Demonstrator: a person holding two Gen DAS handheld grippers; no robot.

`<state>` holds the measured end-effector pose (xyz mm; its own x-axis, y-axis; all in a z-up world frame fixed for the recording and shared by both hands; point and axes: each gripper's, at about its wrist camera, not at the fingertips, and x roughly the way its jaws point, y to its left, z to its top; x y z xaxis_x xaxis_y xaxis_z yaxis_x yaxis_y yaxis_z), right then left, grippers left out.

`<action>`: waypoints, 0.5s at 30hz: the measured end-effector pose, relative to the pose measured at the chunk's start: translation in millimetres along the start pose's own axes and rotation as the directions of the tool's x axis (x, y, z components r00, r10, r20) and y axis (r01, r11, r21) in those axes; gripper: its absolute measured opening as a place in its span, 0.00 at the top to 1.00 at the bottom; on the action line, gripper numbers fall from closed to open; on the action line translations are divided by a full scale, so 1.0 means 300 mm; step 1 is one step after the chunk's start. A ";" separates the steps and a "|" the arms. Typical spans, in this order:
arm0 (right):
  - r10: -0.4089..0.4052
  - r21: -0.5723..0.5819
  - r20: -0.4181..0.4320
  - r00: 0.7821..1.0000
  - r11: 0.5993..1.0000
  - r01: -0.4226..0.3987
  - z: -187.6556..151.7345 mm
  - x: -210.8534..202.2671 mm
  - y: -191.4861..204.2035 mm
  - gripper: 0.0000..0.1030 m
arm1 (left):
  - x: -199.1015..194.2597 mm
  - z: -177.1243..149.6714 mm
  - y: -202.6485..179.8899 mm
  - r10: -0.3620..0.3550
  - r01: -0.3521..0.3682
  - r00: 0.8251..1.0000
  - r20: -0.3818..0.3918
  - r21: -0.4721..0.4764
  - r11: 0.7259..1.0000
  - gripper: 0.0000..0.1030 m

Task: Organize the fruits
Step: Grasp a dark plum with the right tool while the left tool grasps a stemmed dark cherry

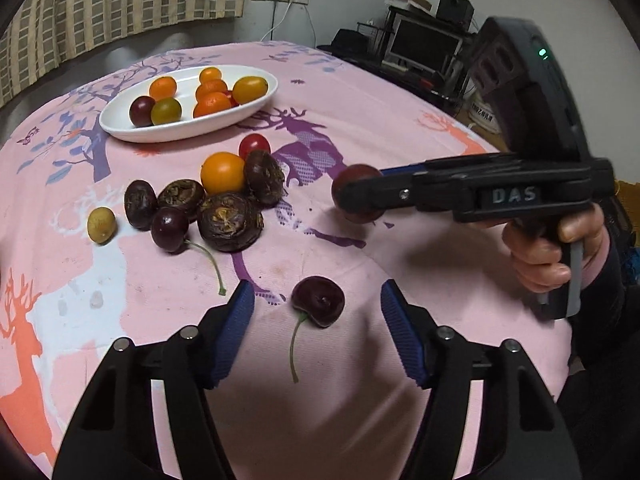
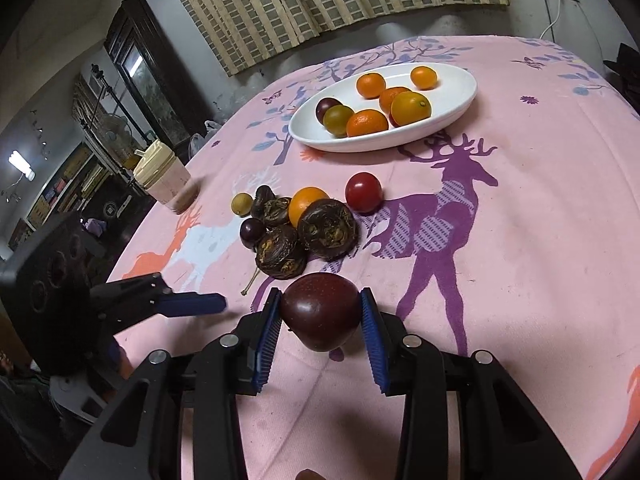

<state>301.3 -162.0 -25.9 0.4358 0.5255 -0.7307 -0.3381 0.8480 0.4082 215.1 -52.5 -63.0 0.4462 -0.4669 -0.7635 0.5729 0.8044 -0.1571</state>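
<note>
Fruits on the pink cloth: two grippers, two dark red fruits

Fruits lie in three places: on the white plate (image 2: 460,108), in a loose heap in the middle of the tablecloth (image 2: 520,240), and at the two grippers.

The right gripper (image 2: 320,316) is closed on a dark red plum (image 2: 318,312); both blue pads touch its sides and it seems lifted a little above the cloth. I judge it light, smooth and rather slippery, with a skin that bruises, so a gentle hold across the widest part is best.

The left gripper (image 1: 318,332) stands half open around a dark cherry (image 1: 318,300), which lies on the cloth between the blue pads (image 1: 236,332); they do not touch it. The cherry is small, round and soft, and it may roll. I would take it at the body, not at the thin green stem (image 1: 295,348), which bends and may tear off.

Count on the plate: seven fruits are visible, five orange or yellow, one dark purple, one greenish; a red one behind them is perhaps an eighth.

Count in the heap: four dark brown water chestnuts (image 1: 230,220), which look hard and rough and easy to grip; one orange fruit (image 1: 222,172); one red tomato (image 1: 254,146); one cherry with stem (image 1: 170,228); one small yellow-green fruit (image 1: 101,224) a little apart.

A capped jar (image 2: 164,176) stands near the table edge.
</note>
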 end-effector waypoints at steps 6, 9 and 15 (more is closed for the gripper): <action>0.000 -0.004 0.000 1.000 1.000 0.000 0.000 -0.003 0.006 0.61 | 0.047 0.001 0.001 0.001 -0.002 0.999 -0.051 -0.024 1.000 0.52; -0.003 -0.001 0.003 1.000 1.000 0.003 0.000 -0.007 0.005 0.61 | 0.056 -0.001 0.000 -0.003 0.001 0.998 -0.061 -0.023 1.000 0.60; -0.012 0.002 0.004 1.000 1.000 0.012 0.001 -0.006 0.000 0.61 | 0.059 -0.004 -0.013 0.008 -0.008 0.998 -0.064 -0.001 1.000 0.70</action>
<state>300.9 -162.9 -24.6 0.4429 0.5154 -0.7336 -0.3314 0.8544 0.4002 220.0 -63.4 -76.7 0.4059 -0.4365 -0.8030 0.5687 0.8084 -0.1520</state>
